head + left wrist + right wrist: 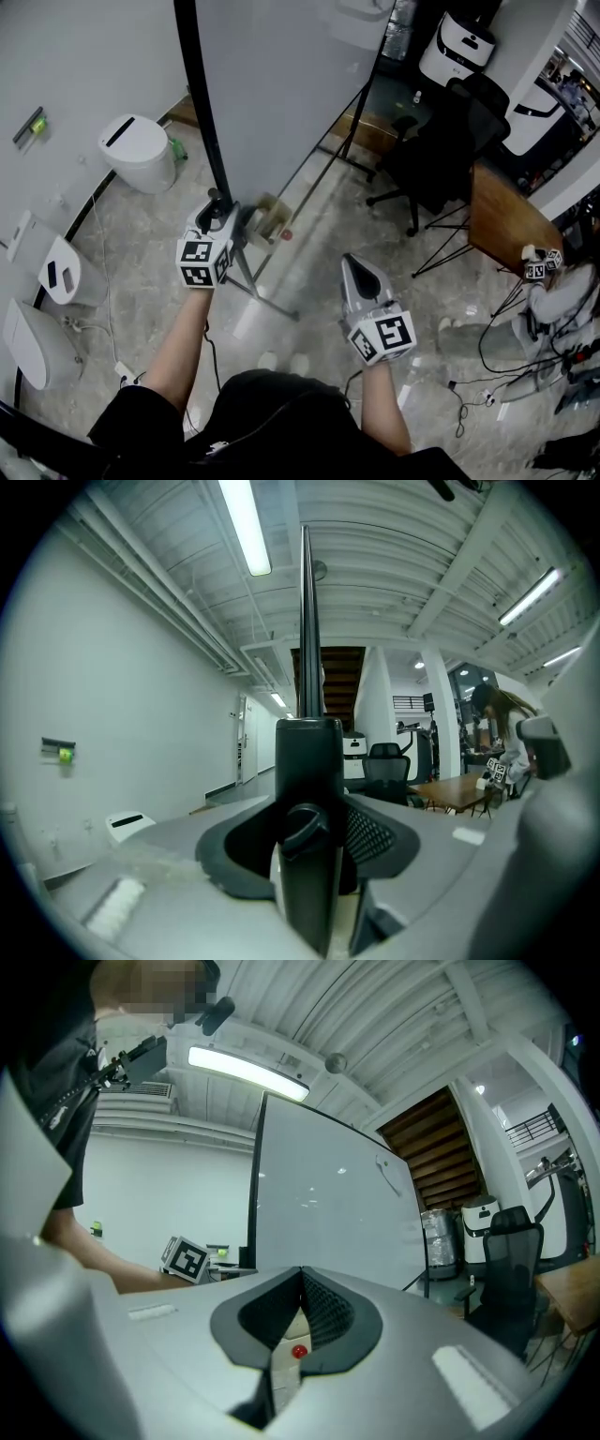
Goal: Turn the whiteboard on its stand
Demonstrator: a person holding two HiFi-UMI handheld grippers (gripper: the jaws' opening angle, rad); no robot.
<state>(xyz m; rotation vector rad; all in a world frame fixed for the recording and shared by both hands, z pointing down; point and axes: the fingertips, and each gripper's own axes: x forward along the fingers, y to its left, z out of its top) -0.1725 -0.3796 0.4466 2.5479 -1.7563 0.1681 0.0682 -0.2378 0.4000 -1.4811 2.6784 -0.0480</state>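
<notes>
The whiteboard (281, 84) stands tall on its wheeled stand (267, 298), with a black frame edge (206, 112) running down toward me. My left gripper (217, 211) is shut on that black edge near its lower end. In the left gripper view the frame (307, 761) fills the gap between the jaws of the left gripper (309, 738) and rises straight up. My right gripper (354, 267) hangs free to the right of the stand, shut, holding nothing. From the right gripper (301, 1274) the board's white face (328, 1204) shows ahead.
A white lidded bin (141, 152) sits left of the board, and white devices (66, 272) line the wall. A black office chair (441, 150) and a wooden table (506, 220) stand to the right. Cables (487, 375) lie on the floor at lower right.
</notes>
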